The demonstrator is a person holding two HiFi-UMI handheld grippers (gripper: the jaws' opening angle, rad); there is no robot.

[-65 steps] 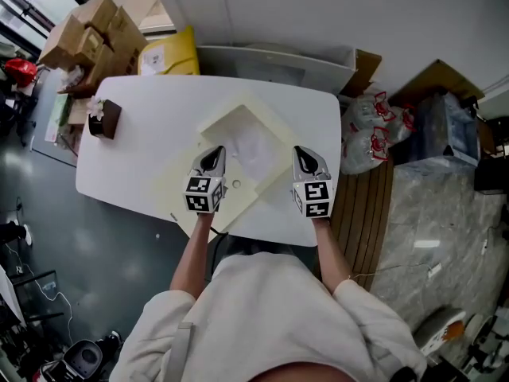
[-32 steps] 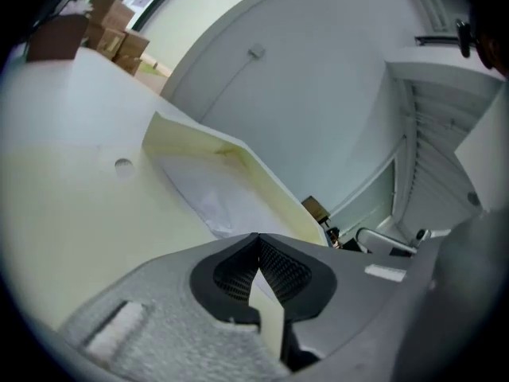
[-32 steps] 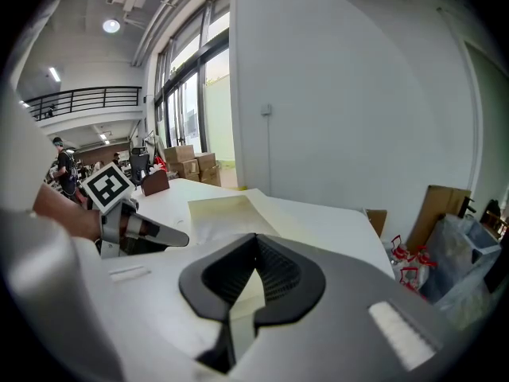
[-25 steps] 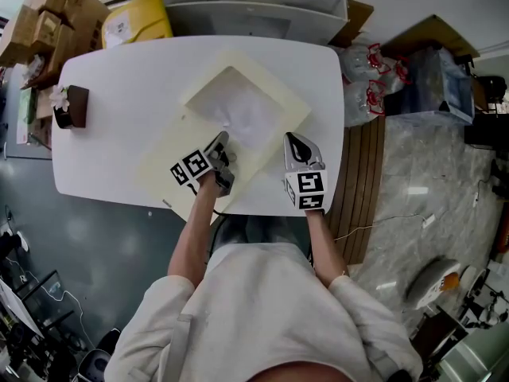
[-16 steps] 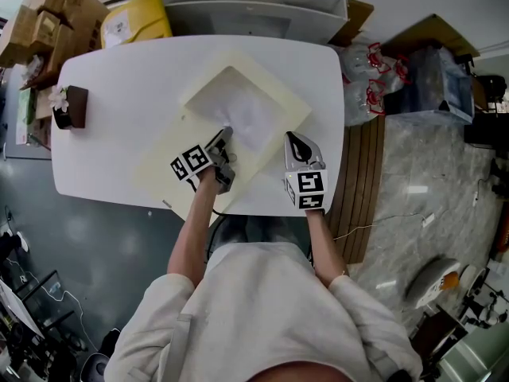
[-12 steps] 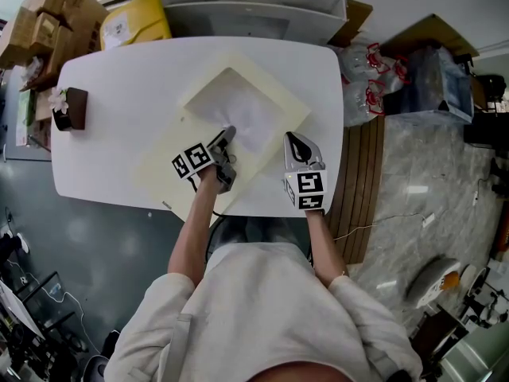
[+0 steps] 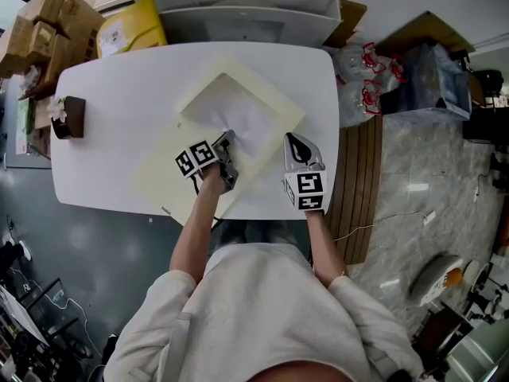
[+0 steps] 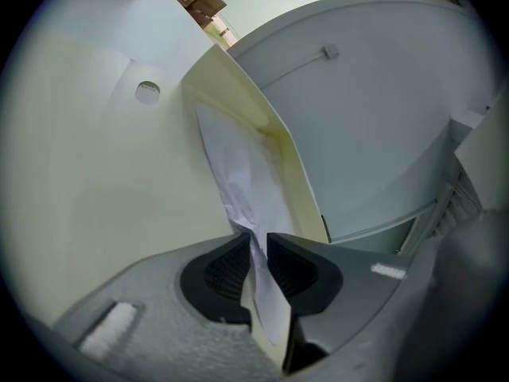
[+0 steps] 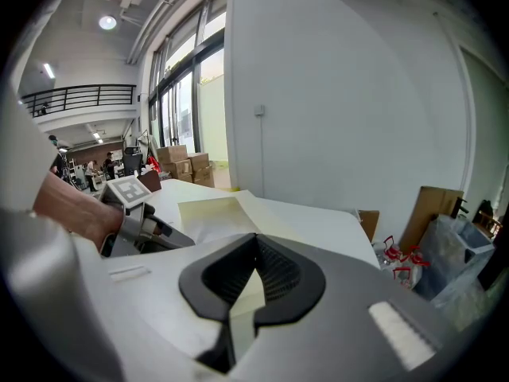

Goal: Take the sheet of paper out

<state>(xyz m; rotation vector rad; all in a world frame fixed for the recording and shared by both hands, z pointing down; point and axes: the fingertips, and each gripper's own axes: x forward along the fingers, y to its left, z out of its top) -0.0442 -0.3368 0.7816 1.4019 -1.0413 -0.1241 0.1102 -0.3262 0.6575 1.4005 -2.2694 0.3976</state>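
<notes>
My left gripper has just been closing and now pinches the one sheet of paper, which runs back into the single cream envelope. Only this view shows that pinch. My right gripper is clamped on the envelope's edge. Farther off, the head view adds the white table and a yellow bag; the print on its label is too small to read.

Left tongs just closing, pinching the sheet, right tongs pressed together

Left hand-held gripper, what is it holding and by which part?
The left hand-held gripper, jaws just closed in, pinches the sheet of paper by its near crumpled edge.
</notes>
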